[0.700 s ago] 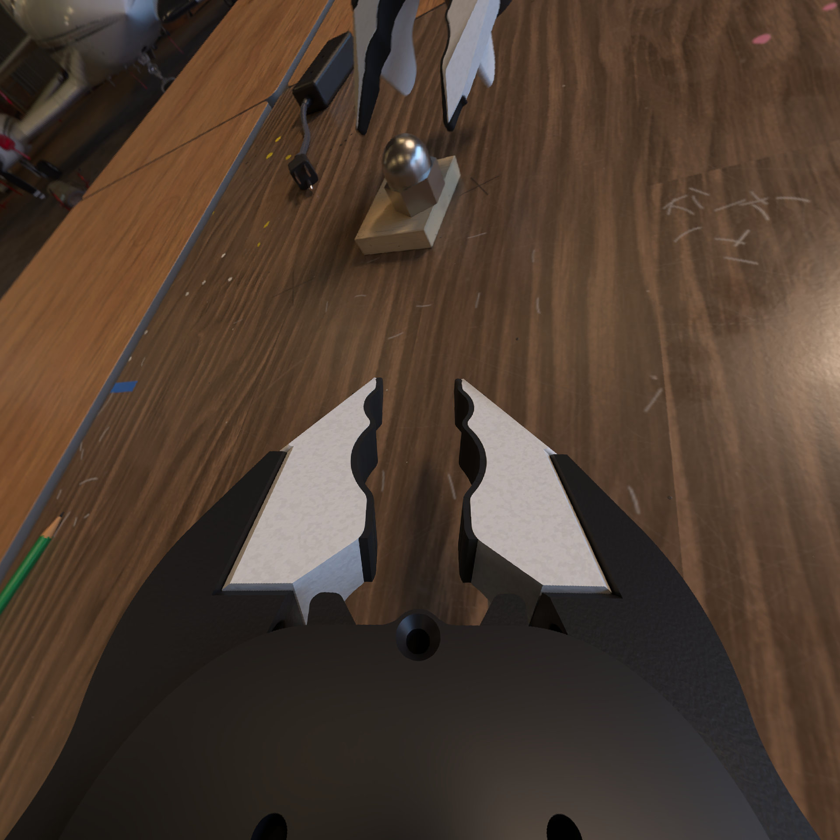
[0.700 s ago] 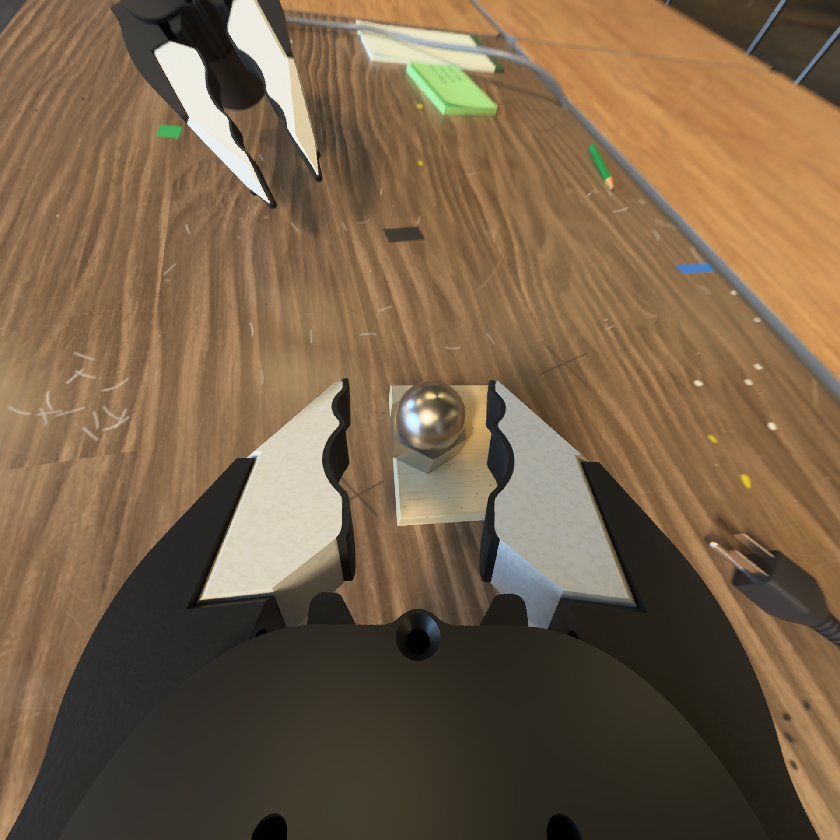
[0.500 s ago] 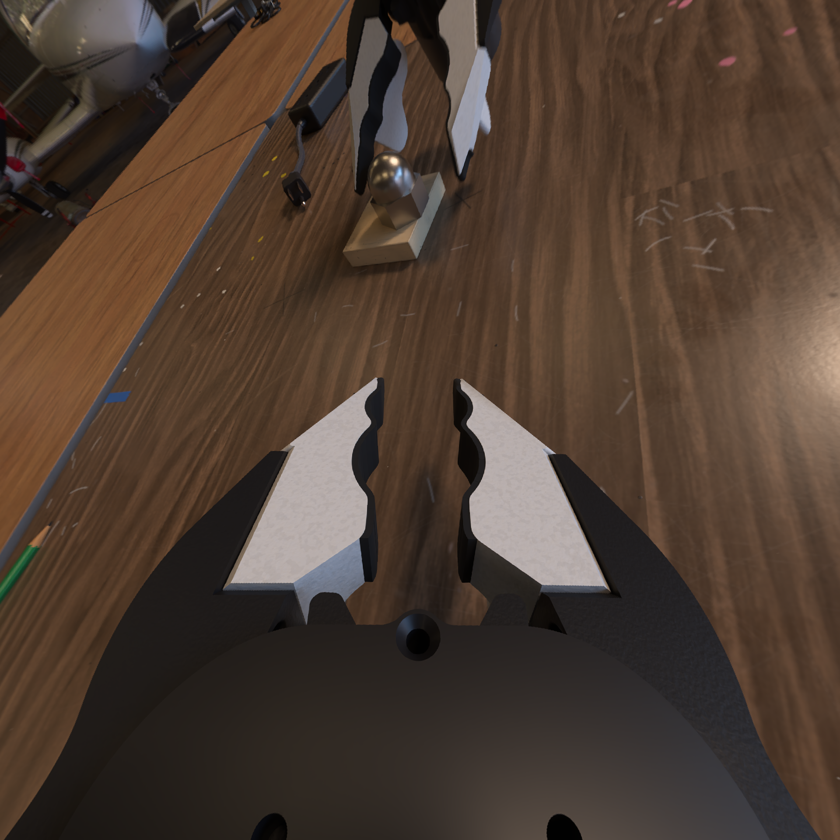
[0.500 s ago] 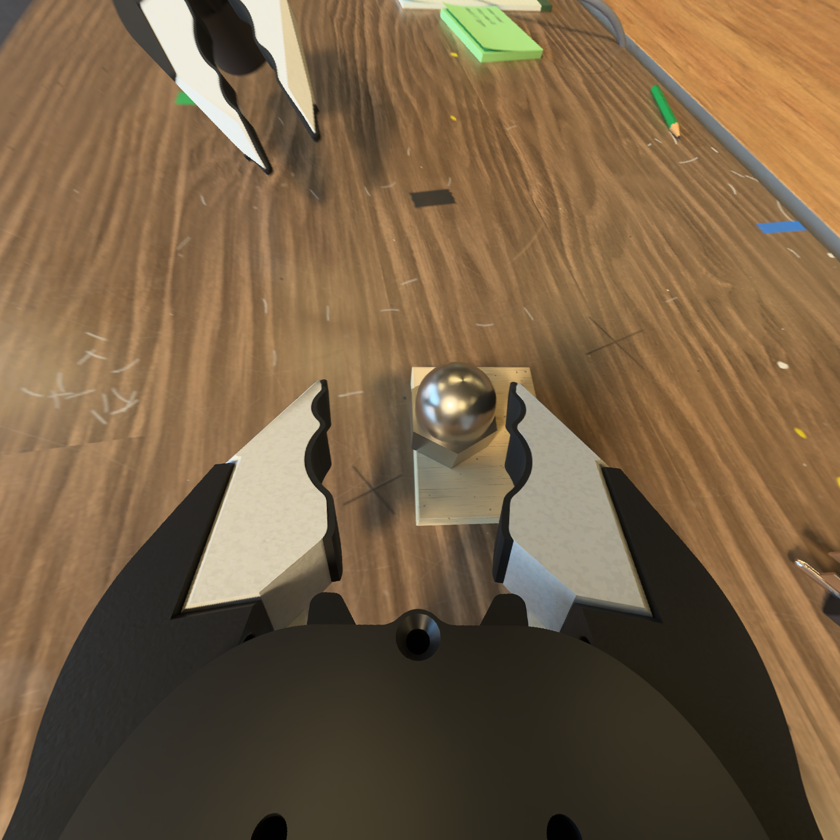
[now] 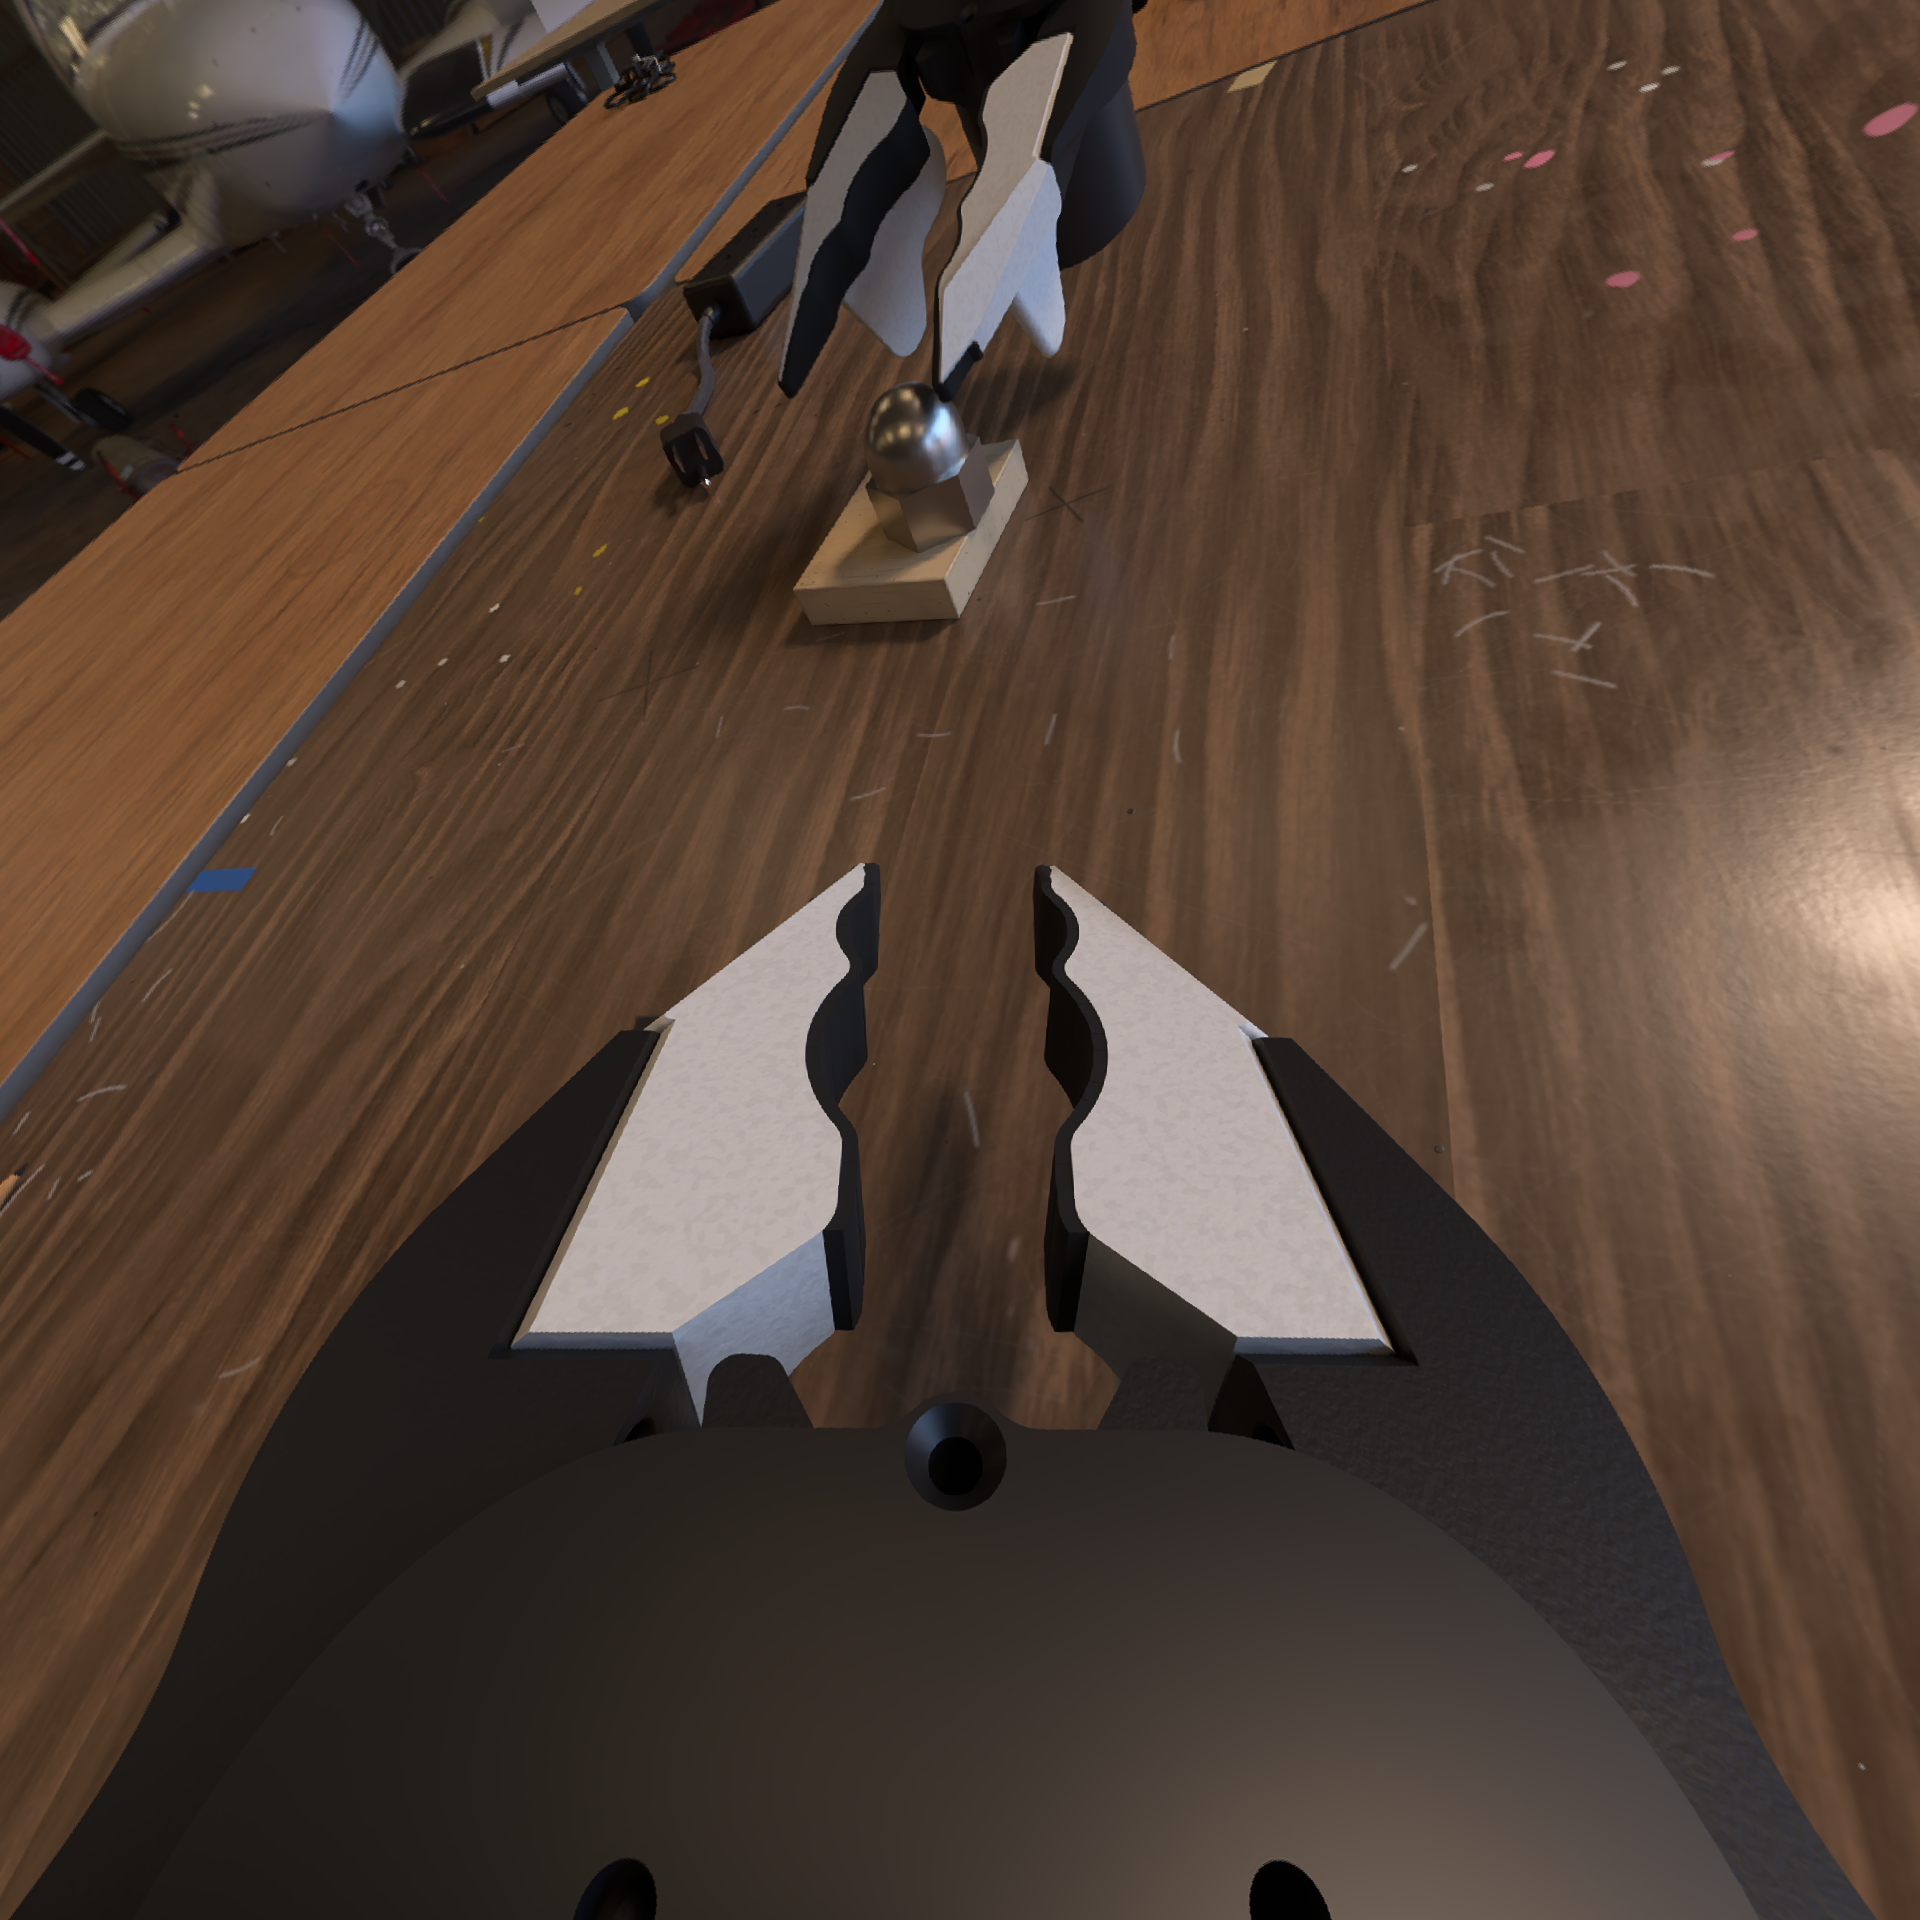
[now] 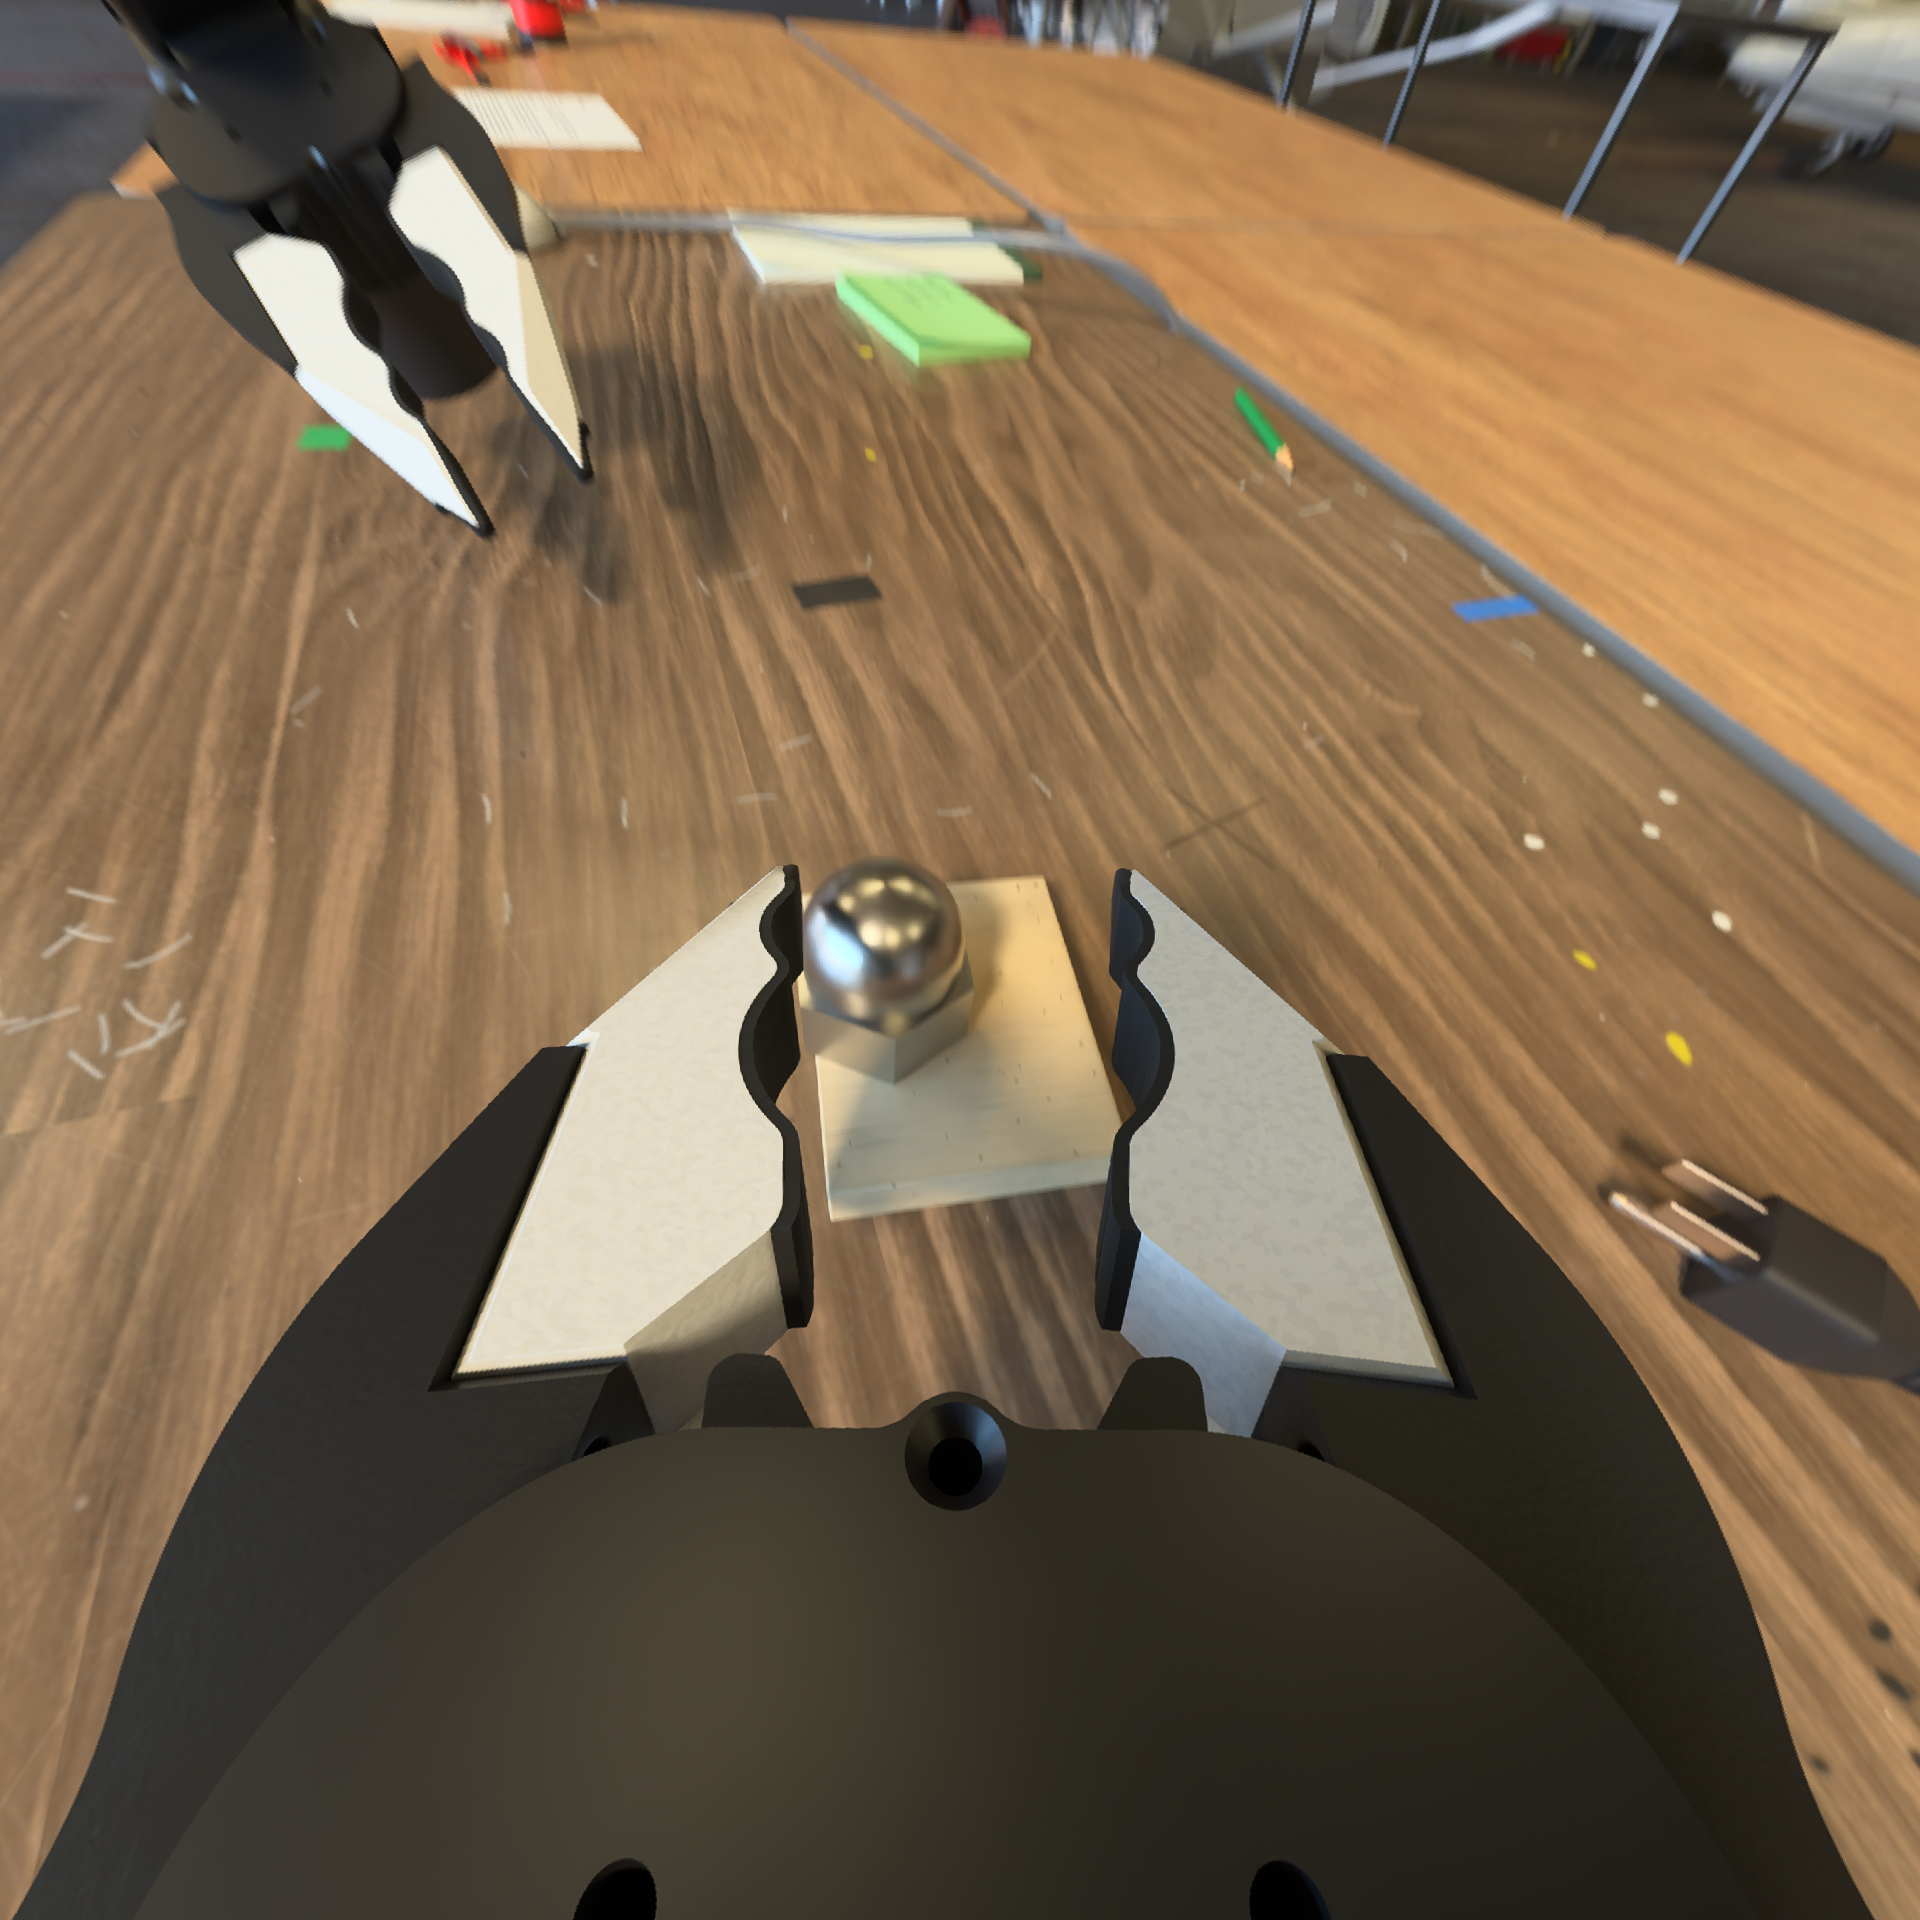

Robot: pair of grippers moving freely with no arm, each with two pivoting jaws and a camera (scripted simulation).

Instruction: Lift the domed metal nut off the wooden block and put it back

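Observation:
The domed metal nut [image 6: 883, 935] stands upright on the pale wooden block [image 6: 977, 1132] on the dark wood table. My right gripper [image 6: 953, 883] is open, and the nut shows between its fingers, close to the left finger [image 6: 665, 1122]. In the left wrist view the right gripper [image 5: 868, 387] hangs over the nut [image 5: 914, 436] with its tips at about the height of the dome's top; the block [image 5: 904, 571] lies under it. My left gripper [image 5: 956, 883] is open and empty, well short of the block. It also shows far off in the right wrist view [image 6: 530, 499].
A black power plug [image 6: 1766, 1268] lies right of the block, and its cord and adapter [image 5: 748, 270] run toward the table seam. A green notepad [image 6: 935, 322], a white pad and a green pencil [image 6: 1262, 426] lie farther back. A lighter table [image 5: 260, 499] adjoins.
My right gripper has risen and tilted up: its fingers straddled the nut down near the block, and now their tips are at the dome's top. The nut stays on the block. My left gripper barely moved.

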